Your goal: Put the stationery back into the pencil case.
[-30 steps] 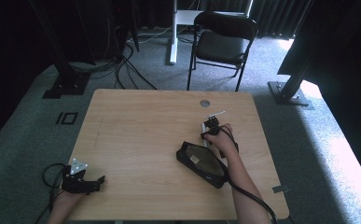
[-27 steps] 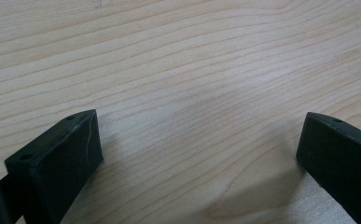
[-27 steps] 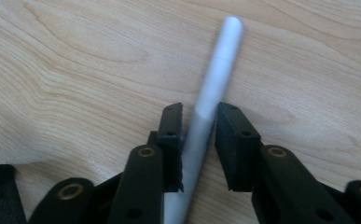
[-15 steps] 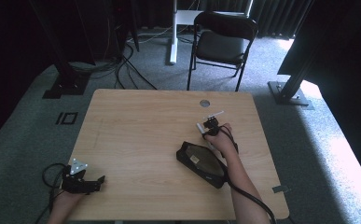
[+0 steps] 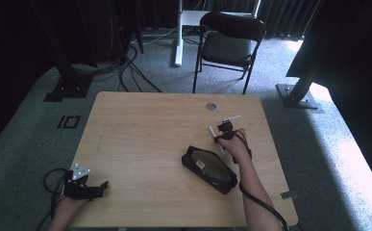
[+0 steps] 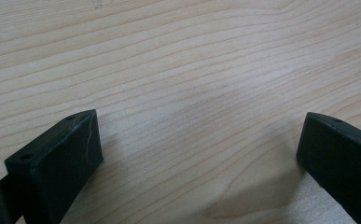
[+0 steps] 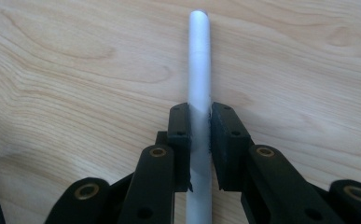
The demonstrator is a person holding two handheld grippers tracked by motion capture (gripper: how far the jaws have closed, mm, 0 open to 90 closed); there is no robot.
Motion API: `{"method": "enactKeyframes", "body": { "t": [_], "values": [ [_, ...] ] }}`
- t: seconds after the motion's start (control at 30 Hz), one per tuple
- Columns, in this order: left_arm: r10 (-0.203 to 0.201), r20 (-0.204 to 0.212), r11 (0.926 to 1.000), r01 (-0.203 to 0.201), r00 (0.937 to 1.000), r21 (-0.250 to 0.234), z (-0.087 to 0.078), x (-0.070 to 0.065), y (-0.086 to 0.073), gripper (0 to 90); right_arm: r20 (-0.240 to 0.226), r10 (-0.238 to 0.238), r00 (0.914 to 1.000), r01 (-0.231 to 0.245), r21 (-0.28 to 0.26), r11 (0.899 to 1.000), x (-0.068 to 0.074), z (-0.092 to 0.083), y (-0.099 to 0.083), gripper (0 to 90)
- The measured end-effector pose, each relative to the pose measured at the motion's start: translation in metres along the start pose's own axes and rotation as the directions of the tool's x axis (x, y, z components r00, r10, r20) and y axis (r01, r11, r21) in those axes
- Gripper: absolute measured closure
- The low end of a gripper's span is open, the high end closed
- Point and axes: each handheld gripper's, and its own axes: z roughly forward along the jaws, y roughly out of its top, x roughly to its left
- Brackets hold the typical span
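Pen (image 7: 199,70) sits clamped in right claw (image 7: 200,135); left claw (image 6: 197,154) gapes apart.

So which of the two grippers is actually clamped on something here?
The right gripper, beside the black pouch: its jaws press on a white pen. The left gripper rests open on the bare table.

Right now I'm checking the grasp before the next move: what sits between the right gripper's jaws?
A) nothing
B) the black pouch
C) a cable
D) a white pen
D: in the right gripper view, the right gripper is clamped on a white pen.
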Motion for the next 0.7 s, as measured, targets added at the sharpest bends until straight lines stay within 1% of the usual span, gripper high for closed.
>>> {"method": "enactKeyframes", "body": {
  "t": [0.13, 0.33, 0.5, 0.53, 0.7],
  "values": [
    [0.0, 0.0, 1.0, 0.0, 1.0, 0.0, 0.0, 0.0, 0.0, 0.4, -0.01, -0.006, 0.9999, 0.006, -0.007, 1.0, -0.006, -0.012, -0.002, 78.5],
    [0.0, 0.0, 1.0, 0.0, 1.0, 0.0, 0.0, 0.0, 0.0, 0.4, -0.021, -0.022, 0.9995, 0.021, -0.034, 0.999, -0.012, -0.033, -0.005, 78.5],
    [0.0, 0.0, 1.0, 0.0, 1.0, 0.0, 0.0, 0.0, 0.0, 0.4, -0.047, -0.028, 0.9985, 0.026, -0.057, 0.998, -0.014, -0.048, -0.008, 78.5],
    [0.0, 0.0, 1.0, 0.0, 1.0, 0.0, 0.0, 0.0, 0.0, 0.4, -0.047, -0.027, 0.9985, 0.025, -0.06, 0.998, -0.014, -0.051, -0.009, 78.5],
    [0.0, 0.0, 1.0, 0.0, 1.0, 0.0, 0.0, 0.0, 0.0, 0.4, -0.051, -0.052, 0.9973, 0.048, -0.083, 0.995, -0.014, -0.066, -0.009, 78.5]
  ]
}}
